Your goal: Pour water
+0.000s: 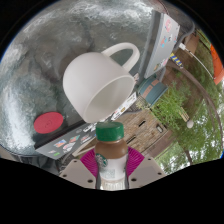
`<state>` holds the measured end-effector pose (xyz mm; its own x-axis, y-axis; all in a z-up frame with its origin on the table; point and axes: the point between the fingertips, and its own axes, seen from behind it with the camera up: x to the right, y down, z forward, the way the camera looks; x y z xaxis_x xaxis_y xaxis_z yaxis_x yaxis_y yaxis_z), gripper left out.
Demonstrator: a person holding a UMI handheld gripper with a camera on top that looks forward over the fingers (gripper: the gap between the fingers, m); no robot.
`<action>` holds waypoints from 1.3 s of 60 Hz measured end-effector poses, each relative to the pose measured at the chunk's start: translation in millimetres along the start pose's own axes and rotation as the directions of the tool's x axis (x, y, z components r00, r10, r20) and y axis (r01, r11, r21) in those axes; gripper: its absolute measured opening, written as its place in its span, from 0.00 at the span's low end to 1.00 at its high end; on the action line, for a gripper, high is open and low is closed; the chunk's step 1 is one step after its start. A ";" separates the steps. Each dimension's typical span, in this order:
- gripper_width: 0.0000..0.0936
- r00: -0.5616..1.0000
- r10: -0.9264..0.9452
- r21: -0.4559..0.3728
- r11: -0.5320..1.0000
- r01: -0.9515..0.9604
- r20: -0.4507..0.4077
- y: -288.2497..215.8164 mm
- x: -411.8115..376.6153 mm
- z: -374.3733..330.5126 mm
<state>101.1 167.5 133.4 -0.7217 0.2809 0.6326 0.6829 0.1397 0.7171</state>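
At the lower left of the frame a round red lid [49, 122] lies on the mottled grey desk [30, 70], beside what looks like a flat printed item, too small to read. Right of it, filling the centre, a smooth white ceramic mug [98, 86] with a looped handle appears tipped, its open mouth facing down toward the bottle. Directly under it at bottom centre, a bottle [111, 155] with a green cap and brown label stands between the fingers [111, 172], whose pink pads [90, 165] press against both its sides. On the right, green foliage [178, 108] and wooden-looking structures show, strongly tilted.
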 end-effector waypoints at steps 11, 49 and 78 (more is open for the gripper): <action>0.34 1.000 -0.005 0.030 1.000 0.004 0.028 -1.4 6.2 15.7; 0.35 -0.393 0.859 0.238 -0.478 -0.846 0.328 15.3 -2.1 -12.7; 0.36 -0.596 0.611 0.148 -0.753 -0.642 0.522 -14.6 -57.3 15.9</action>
<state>134.3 164.5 82.0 0.9059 0.4134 -0.0918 -0.0341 -0.1449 -0.9889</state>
